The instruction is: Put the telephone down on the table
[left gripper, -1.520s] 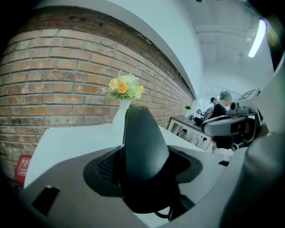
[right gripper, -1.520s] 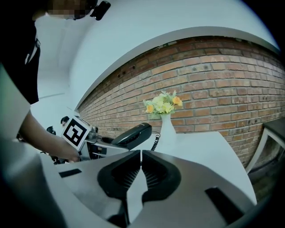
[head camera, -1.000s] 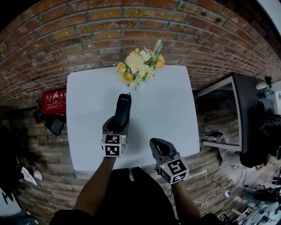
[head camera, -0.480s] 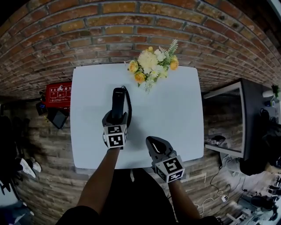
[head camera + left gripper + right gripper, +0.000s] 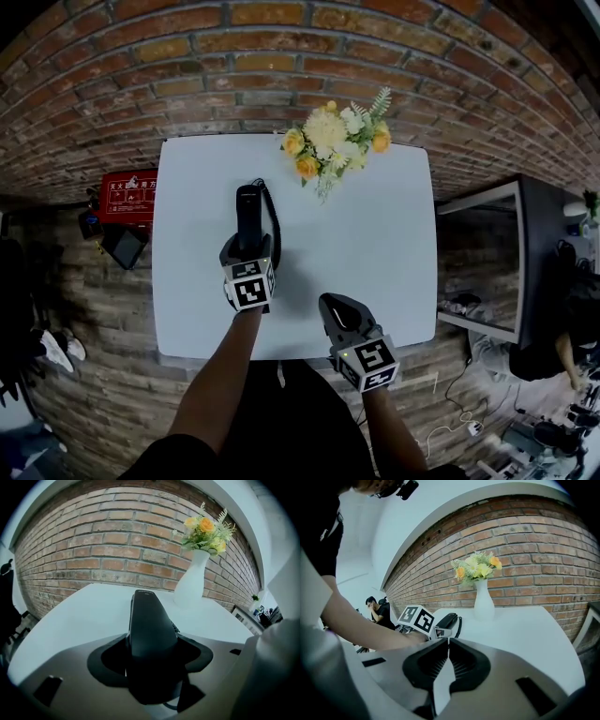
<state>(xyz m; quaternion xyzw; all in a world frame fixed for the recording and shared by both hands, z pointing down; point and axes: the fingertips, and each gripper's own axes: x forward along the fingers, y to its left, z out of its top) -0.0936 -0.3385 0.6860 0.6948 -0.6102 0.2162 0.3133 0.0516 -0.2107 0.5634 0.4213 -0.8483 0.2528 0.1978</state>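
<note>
Two grippers above one white table [image 5: 375, 244], seen from the head. Left gripper [image 5: 247, 251] clamped on the near end of one black telephone [image 5: 247, 208], held lengthwise over the table's left half, one cord [image 5: 273, 216] looping beside it; contact with the tabletop not clear. Right gripper [image 5: 337, 312] near the front edge. One bunch of flowers [image 5: 336, 141] at the far edge.

Left gripper view: one telephone filling the jaws, one white vase [image 5: 191, 585] beyond.

Right gripper view: jaws closed together, nothing between.

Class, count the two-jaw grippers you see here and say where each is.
2. The left gripper is over the table, closed on the telephone; the right gripper is shut and empty near its front edge. None seems hidden.
</note>
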